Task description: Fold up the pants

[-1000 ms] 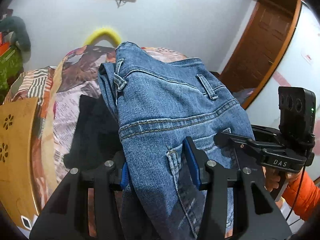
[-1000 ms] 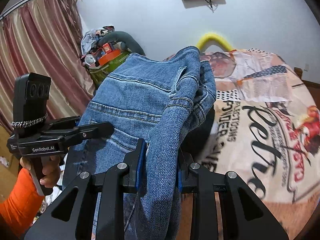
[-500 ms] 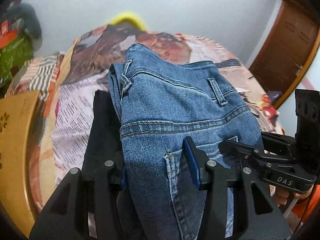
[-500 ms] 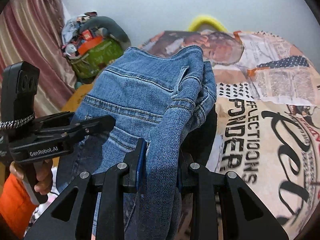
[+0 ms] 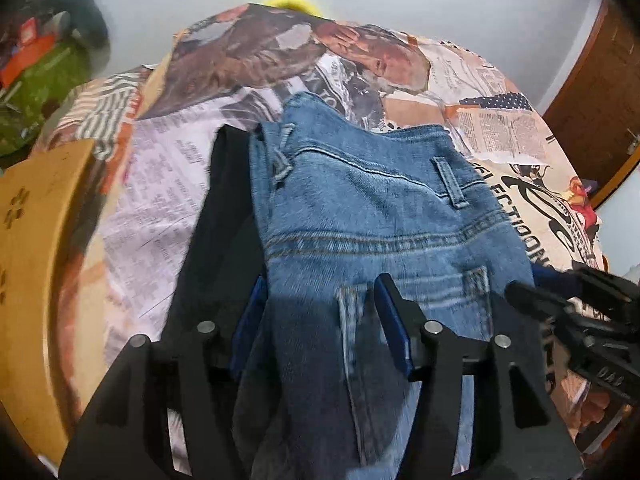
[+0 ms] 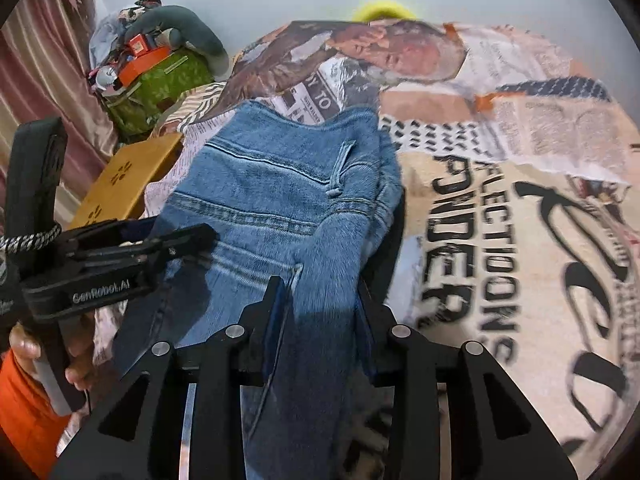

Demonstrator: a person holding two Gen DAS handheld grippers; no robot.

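Observation:
Blue denim jeans point(image 5: 372, 220) are held up over a bed, waistband end pointing away from me. My left gripper point(image 5: 320, 316) is shut on the jeans near a back pocket. My right gripper point(image 6: 320, 300) is shut on a bunched fold of the jeans point(image 6: 280, 200) at the other side. In the left wrist view the right gripper's body point(image 5: 576, 320) shows at the right edge; in the right wrist view the left gripper's body point(image 6: 96, 264) shows at the left. A dark garment point(image 5: 224, 216) lies under the jeans.
The bed has a printed newspaper-style cover point(image 6: 500, 184). A wooden board point(image 5: 36, 248) lies at the bed's left side. A pile of bags and clutter point(image 6: 156, 68) stands by a curtain at the far left. A brown door point(image 5: 600, 92) is at the right.
Both grippers have tilted downward with the jeans, so the bed fills the view and the wall has slid up. The jeans' far end now hangs lower, near the bedcover. Both grips are unchanged.

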